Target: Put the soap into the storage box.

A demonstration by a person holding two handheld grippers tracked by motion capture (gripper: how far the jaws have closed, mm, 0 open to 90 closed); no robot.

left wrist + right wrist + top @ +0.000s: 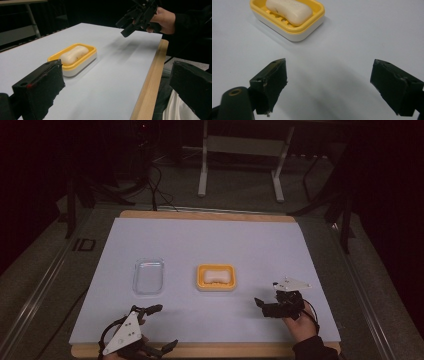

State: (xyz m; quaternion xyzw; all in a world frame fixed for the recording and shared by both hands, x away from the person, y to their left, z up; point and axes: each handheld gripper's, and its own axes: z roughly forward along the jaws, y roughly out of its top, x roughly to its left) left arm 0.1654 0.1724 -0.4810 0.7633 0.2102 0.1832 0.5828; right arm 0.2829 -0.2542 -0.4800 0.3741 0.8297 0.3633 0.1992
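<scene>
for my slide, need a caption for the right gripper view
Open right claw above white table, facing pale soap bar in yellow-rimmed dish.

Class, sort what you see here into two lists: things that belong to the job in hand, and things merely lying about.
Belongs to the job:
- soap bar
- yellow soap dish
- clear lid
- left claw, open
- right claw, open

Lying about:
- white frame legs on the floor behind
- cables

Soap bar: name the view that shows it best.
The right gripper view: the soap bar lies close, sharp, in its yellow dish. The left gripper view shows it smaller, side-on; the high view, a pale blur.
</scene>
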